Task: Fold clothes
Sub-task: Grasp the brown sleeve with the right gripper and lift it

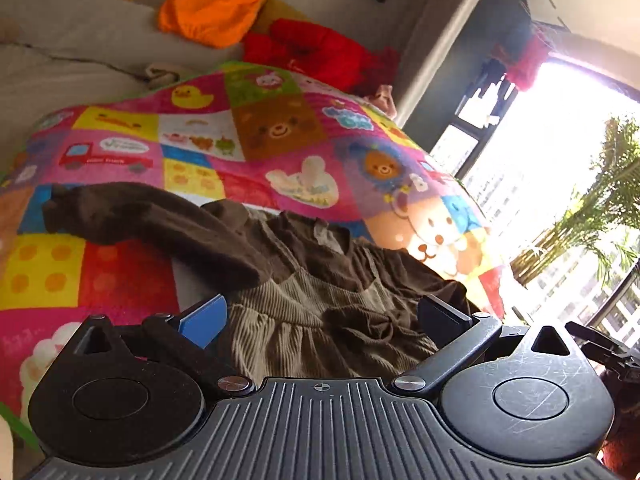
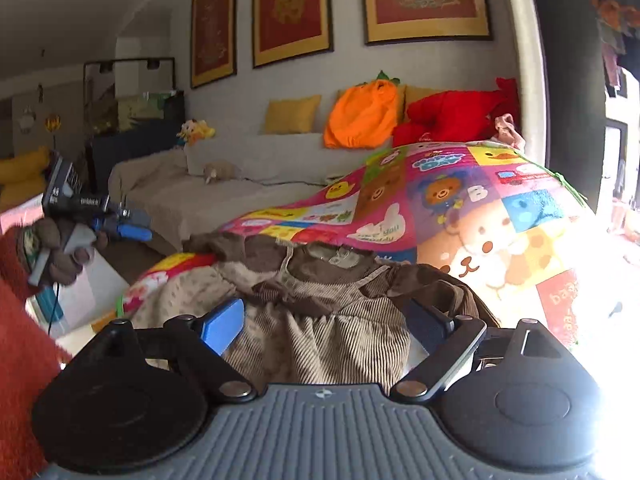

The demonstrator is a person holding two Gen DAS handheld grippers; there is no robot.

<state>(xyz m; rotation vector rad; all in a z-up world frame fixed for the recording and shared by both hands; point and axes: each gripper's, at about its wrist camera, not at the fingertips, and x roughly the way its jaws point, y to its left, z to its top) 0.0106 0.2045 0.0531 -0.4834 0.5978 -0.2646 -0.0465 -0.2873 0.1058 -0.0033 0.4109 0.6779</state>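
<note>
A small brown and tan corduroy dress (image 1: 320, 280) lies on a bright patchwork blanket (image 1: 248, 136), one dark sleeve (image 1: 152, 224) stretched to the left. My left gripper (image 1: 324, 316) is open, its fingers spread just over the dress skirt and holding nothing. In the right wrist view the same dress (image 2: 320, 312) lies ahead on the blanket (image 2: 460, 208). My right gripper (image 2: 328, 324) is open over the tan skirt, empty. The left gripper (image 2: 120, 228) shows at the far left of that view, held in a gloved hand.
An orange plush (image 1: 212, 8) and a red plush (image 1: 316, 52) lie on the grey sofa (image 2: 256, 184) behind the blanket. Framed pictures (image 2: 292, 12) hang on the wall. A bright window (image 1: 560, 184) with a plant is at the right.
</note>
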